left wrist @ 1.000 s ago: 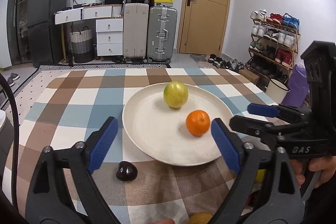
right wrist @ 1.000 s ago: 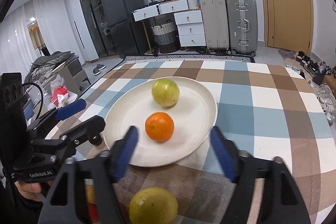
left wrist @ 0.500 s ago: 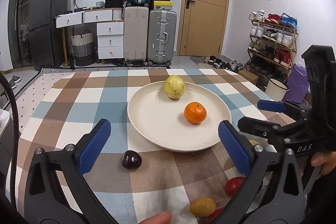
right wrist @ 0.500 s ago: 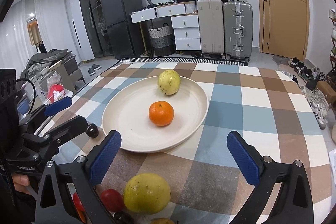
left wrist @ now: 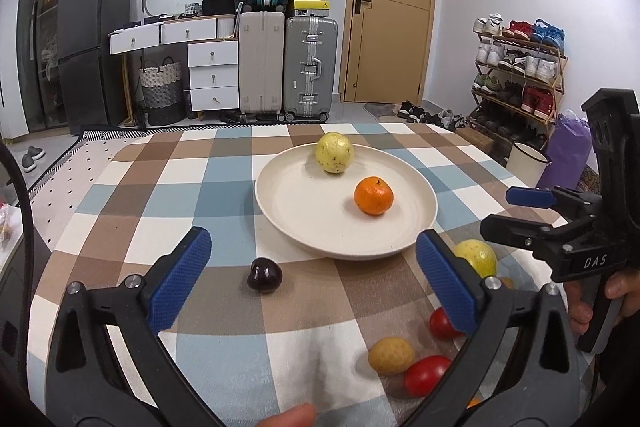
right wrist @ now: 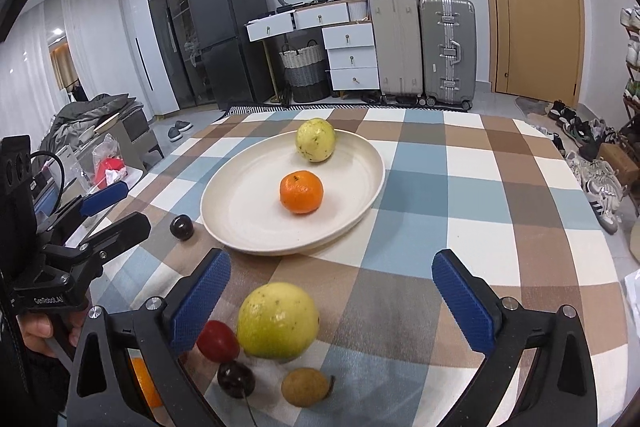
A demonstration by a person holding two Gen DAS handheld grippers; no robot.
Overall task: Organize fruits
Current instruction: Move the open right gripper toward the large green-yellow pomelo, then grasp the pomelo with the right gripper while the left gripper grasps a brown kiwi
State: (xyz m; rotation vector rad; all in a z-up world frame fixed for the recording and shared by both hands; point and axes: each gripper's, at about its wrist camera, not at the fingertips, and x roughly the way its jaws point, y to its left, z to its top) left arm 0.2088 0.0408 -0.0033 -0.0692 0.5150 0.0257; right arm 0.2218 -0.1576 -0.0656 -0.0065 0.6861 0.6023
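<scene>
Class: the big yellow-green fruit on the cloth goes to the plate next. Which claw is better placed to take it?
Probably right: the right claw is open with the yellow-green fruit lying just ahead between its fingers. The left claw faces the dark cherry.

Right gripper [right wrist: 332,291] wide open, nothing between pads, over checkered cloth [right wrist: 460,195]. Plate [right wrist: 240,219] ahead holds guava [right wrist: 315,140] and orange [right wrist: 301,192]. Nearer: second guava [right wrist: 278,321], tomato [right wrist: 218,341], cherry [right wrist: 236,379], small brown fruit [right wrist: 305,386] (type unclear). Dark fruit [right wrist: 182,227] just left of plate. Left gripper [right wrist: 112,211] at left edge, open.
</scene>
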